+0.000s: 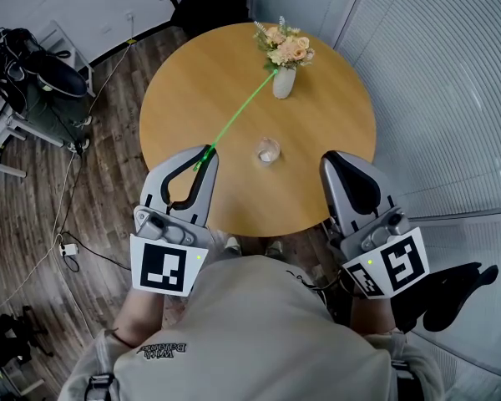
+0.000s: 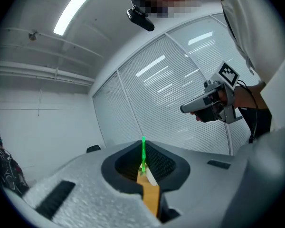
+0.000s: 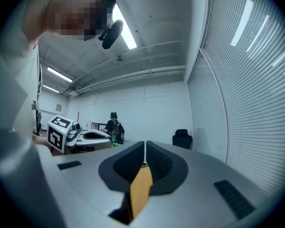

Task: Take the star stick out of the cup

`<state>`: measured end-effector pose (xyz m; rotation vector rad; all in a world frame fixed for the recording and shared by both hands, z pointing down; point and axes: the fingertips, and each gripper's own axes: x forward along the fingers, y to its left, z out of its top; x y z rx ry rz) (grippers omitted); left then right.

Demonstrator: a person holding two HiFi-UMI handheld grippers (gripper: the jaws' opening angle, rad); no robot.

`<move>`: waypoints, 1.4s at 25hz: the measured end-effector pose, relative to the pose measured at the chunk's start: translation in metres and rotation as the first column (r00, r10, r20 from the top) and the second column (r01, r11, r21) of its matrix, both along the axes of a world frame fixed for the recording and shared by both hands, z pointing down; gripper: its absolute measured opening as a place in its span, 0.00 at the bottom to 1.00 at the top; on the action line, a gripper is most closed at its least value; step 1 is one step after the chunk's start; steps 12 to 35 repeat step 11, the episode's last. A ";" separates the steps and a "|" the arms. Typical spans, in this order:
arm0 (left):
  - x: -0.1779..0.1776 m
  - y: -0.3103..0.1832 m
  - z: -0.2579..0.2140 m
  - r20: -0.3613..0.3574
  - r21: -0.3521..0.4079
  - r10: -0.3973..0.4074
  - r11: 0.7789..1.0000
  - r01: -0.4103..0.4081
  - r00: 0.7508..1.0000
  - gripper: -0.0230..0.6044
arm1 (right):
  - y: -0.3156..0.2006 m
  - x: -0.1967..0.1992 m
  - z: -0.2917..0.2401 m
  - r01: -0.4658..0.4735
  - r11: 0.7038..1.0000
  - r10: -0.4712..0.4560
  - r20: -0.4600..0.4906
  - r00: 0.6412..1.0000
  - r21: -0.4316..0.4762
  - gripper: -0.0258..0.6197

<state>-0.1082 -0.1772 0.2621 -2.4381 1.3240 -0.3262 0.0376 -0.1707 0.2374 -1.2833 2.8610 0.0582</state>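
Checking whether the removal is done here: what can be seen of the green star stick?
The star stick is a thin, straight, bright green rod, plastic by its look. Its near end is clamped between the shut jaws of the left gripper. It is out of the clear cup and slants over the round table toward the flower vase. No star shape can be made out, nor whether its tip touches the vase.

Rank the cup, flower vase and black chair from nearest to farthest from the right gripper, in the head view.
1. The cup, middle of the table, just left of the right gripper.
2. The flower vase, on the far side.
3. The black chair, beyond the far edge.
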 end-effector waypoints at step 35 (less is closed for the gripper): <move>0.002 -0.001 0.003 -0.007 -0.012 0.000 1.000 0.000 1.000 0.09 | -0.002 0.003 0.003 -0.008 1.000 0.008 0.008 1.000 -0.016 0.09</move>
